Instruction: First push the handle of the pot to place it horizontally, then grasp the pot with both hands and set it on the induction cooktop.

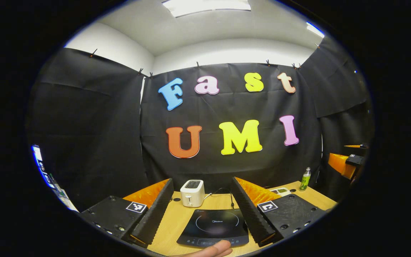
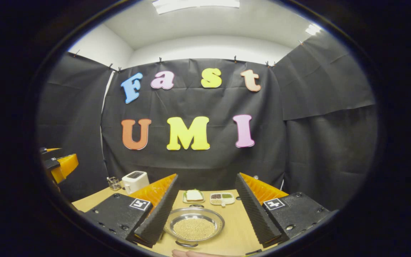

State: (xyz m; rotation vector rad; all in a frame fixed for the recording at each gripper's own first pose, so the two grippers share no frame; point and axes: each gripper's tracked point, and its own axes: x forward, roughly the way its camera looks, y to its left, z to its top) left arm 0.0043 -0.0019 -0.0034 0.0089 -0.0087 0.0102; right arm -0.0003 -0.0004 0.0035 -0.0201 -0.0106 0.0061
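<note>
Shallow steel pot (image 2: 194,225) — full of tan grains — handle toward camera

Staged kitchen booth: black cloth walls (image 1: 91,117) clipped up around a wooden surface (image 1: 177,221) carrying an induction cooktop (image 1: 214,226), toaster (image 1: 192,192) and food dishes (image 2: 221,198).

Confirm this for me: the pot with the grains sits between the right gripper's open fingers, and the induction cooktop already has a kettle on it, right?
Not quite. The induction cooktop is bare in the left gripper view. The rest holds: the pot of grains lies between the right gripper's open fingers.
</note>
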